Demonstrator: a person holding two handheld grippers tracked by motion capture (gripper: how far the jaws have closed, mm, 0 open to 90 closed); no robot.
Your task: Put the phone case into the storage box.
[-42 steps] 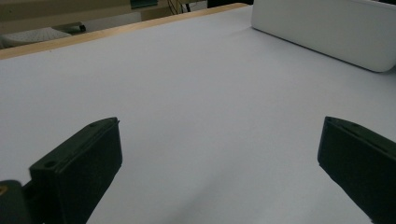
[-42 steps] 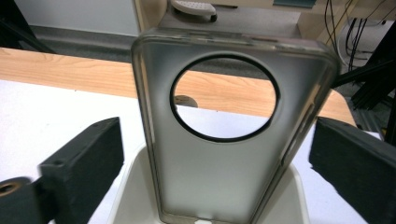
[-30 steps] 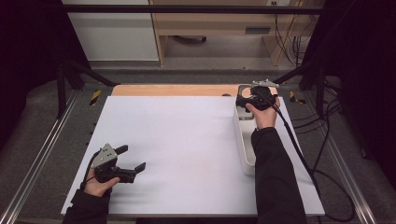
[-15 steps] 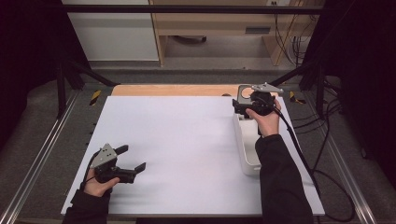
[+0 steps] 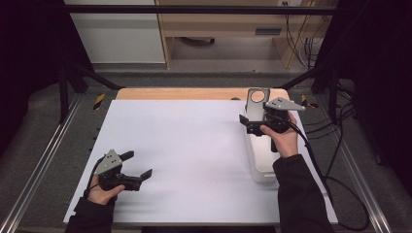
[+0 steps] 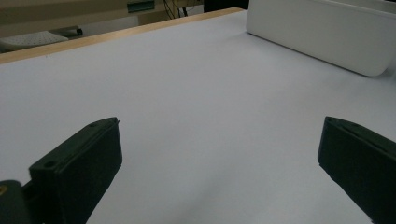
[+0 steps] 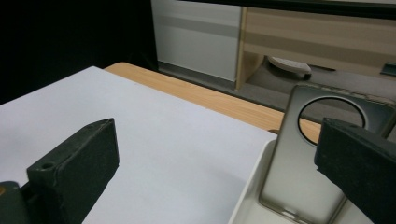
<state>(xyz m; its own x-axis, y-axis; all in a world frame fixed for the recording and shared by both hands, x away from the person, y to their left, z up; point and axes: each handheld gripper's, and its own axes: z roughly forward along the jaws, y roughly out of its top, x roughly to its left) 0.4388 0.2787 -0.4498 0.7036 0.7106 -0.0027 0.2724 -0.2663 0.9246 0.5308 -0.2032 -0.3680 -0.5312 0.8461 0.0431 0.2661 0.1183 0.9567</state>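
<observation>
- Right tool (image 5: 252,124) gapes wide just beside the grey phone case (image 5: 256,103), standing in the white tray (image 5: 257,165)
- Left tool (image 5: 138,164) open, near-left on the bench (image 5: 194,145)

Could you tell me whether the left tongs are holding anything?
No, the left tongs stand wide open over bare white table.

The left gripper (image 5: 137,165) sits low by the near left corner of the white table (image 5: 194,145), jaws wide apart. The right gripper (image 5: 245,124) is held up over the table's far right side, jaws also wide apart, with nothing between them.
</observation>
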